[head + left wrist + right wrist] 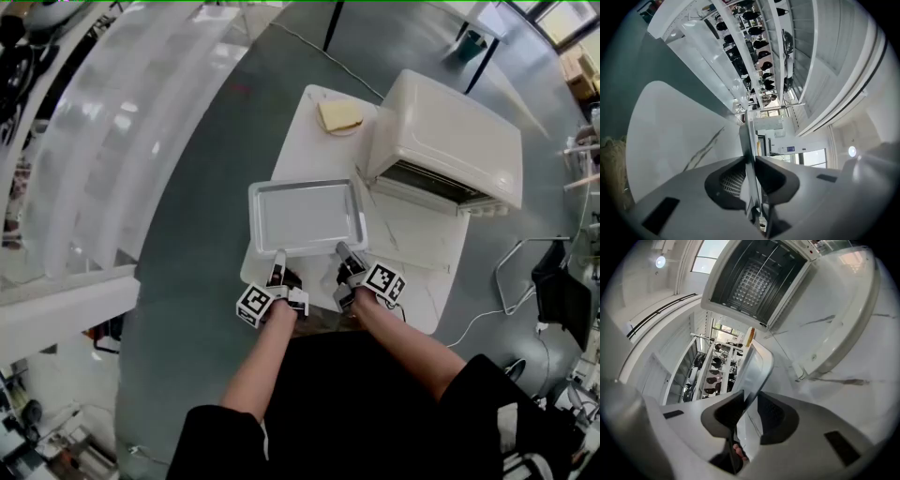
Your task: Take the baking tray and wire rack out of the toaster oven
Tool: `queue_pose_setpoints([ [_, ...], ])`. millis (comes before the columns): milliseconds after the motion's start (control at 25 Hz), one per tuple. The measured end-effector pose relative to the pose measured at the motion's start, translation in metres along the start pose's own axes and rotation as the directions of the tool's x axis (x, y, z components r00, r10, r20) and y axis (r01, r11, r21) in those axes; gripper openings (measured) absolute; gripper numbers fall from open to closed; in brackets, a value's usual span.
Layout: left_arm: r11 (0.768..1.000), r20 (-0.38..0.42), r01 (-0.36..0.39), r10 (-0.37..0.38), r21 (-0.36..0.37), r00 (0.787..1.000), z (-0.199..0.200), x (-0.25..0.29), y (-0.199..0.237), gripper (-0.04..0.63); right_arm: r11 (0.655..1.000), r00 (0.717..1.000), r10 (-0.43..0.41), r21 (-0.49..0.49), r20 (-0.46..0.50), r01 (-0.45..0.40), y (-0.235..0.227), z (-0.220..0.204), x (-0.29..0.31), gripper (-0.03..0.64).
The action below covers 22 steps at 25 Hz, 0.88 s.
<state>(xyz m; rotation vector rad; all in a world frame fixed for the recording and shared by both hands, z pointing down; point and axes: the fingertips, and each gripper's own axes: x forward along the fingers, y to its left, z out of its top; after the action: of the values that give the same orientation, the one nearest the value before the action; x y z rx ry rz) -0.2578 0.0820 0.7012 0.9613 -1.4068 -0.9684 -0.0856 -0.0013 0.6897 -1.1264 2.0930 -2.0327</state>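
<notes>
From head height we look steeply down on the whole table (417, 248). The left gripper's (750, 161) camera sits close behind its jaws, facing along the tray (749, 136) toward the room; the right gripper's (751, 401) faces the toaster oven (757, 280), which our head view shares.

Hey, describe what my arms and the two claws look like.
The left claw and right claw are grey, with dark pads inside. Each carries a cube of black-and-white square markers. No cables show. You wear black short sleeves; the forearms are bare.
</notes>
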Motion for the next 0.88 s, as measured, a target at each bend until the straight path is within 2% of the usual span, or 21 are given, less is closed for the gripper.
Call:
queue_pose_setpoints([
  [360, 0.998, -0.117, -0.053, 0.056, 0.022, 0.992, 0.035, 0.041, 0.015, 0.077, 0.991, 0.995, -0.075, 0.114, 0.064, 0.067, -0.016, -0.017, 0.035, 0.110],
  [480, 0.998, -0.149, -0.064, 0.067, 0.025, 0.987, 0.041, 0.049, 0.023, 0.077, 0.991, 0.993, -0.080, 0.114, 0.081, 0.070, -0.019, -0.019, 0.043, 0.110],
  [720, 0.990, -0.280, -0.137, 0.143, 0.040, 0.949, 0.036, 0.053, 0.042, 0.074, 0.981, 0.985, -0.161, 0.121, 0.058, 0.153, -0.037, -0.025, 0.046, 0.110],
  [880, 0.988, -0.378, -0.139, 0.153, 0.066, 0.913, 0.034, 0.059, 0.048, 0.072, 0.974, 0.977, -0.198, 0.128, 0.079, 0.187, -0.042, -0.023, 0.049, 0.112],
])
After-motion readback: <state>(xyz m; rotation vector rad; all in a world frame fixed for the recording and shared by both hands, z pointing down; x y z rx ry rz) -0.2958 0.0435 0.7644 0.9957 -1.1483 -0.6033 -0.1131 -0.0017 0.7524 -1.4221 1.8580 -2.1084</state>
